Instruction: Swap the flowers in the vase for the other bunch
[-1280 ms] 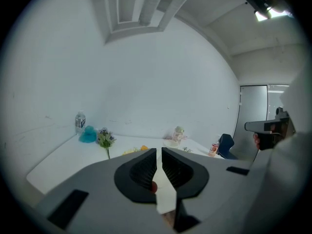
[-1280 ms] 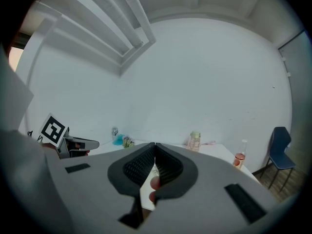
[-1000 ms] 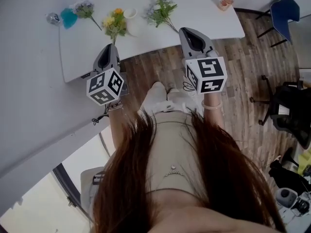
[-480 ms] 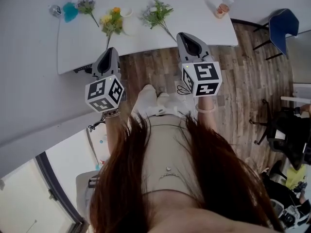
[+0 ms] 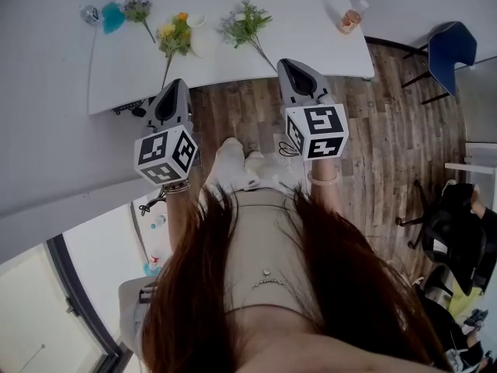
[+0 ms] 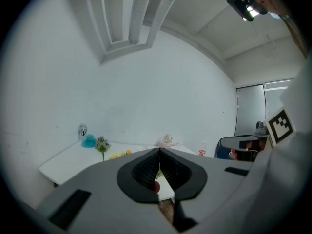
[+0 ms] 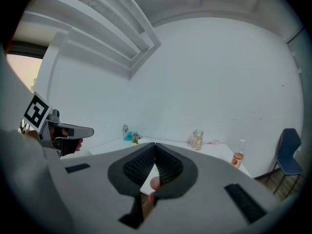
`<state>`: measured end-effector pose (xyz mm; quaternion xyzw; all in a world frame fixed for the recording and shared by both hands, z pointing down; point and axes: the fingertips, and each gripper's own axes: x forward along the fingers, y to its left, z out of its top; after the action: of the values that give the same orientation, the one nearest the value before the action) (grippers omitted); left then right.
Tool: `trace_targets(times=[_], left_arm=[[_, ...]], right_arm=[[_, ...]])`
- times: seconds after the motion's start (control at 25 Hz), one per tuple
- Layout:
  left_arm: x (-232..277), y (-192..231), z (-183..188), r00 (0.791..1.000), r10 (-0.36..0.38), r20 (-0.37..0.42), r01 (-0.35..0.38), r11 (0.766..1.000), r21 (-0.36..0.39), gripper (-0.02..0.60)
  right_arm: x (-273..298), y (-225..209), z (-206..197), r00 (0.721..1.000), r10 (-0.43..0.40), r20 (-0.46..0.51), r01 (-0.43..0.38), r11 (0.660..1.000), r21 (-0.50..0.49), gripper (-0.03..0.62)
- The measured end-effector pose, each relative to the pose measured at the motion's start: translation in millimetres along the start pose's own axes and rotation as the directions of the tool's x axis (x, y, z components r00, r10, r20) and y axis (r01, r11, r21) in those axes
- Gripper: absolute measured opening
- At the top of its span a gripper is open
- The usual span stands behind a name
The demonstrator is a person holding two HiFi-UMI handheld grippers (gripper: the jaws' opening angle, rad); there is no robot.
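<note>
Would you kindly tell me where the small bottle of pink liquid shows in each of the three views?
Head view: the bottle stands top right, at the right end of the white table.
Left gripper view: the bottle is tiny, right of centre, low.
Right gripper view: the bottle is at lower right, near the table's corner.
Shared landmark: the teal object at the table's opposite end.

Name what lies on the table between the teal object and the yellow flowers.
A small purplish flower sprig lies between the teal object and the yellow flowers; the head view shows it.
</note>
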<state>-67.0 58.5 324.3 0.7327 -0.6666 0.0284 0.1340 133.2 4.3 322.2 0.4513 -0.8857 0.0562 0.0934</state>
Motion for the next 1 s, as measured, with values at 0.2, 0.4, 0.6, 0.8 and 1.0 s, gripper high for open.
trace_targets(times=[0.2,0.4,0.6,0.8,1.0], left_arm=[[1,-5,-1,1.000,0.009,0.002,-0.009,1.000,-0.011,0.005],[9,-5,-2,1.000,0.015,0.006,-0.015,1.000,-0.005,0.006],[22,0,1,1.000,0.018,0.007,-0.018,1.000,-0.018,0.006],[42,9,4,1.000,0.014,0.004,-0.014,1.000,-0.012,0.006],[68,26,11,1.000,0.019,0.008,-0.019,1.000,-0.010,0.006]], right_arm=[[0,-7,-5,1.000,0.008,-0.008,-0.008,1.000,0.005,0.026],[10,-14,-12,1.000,0.021,-0.020,-0.021,1.000,0.001,0.028],[25,-19,-16,0.999,0.035,-0.037,-0.036,0.999,-0.023,0.028],[43,-25,-22,0.997,0.060,-0.049,-0.060,0.998,0.004,0.028],[65,-33,-29,0.993,0.084,-0.079,-0.083,0.996,0.016,0.029]])
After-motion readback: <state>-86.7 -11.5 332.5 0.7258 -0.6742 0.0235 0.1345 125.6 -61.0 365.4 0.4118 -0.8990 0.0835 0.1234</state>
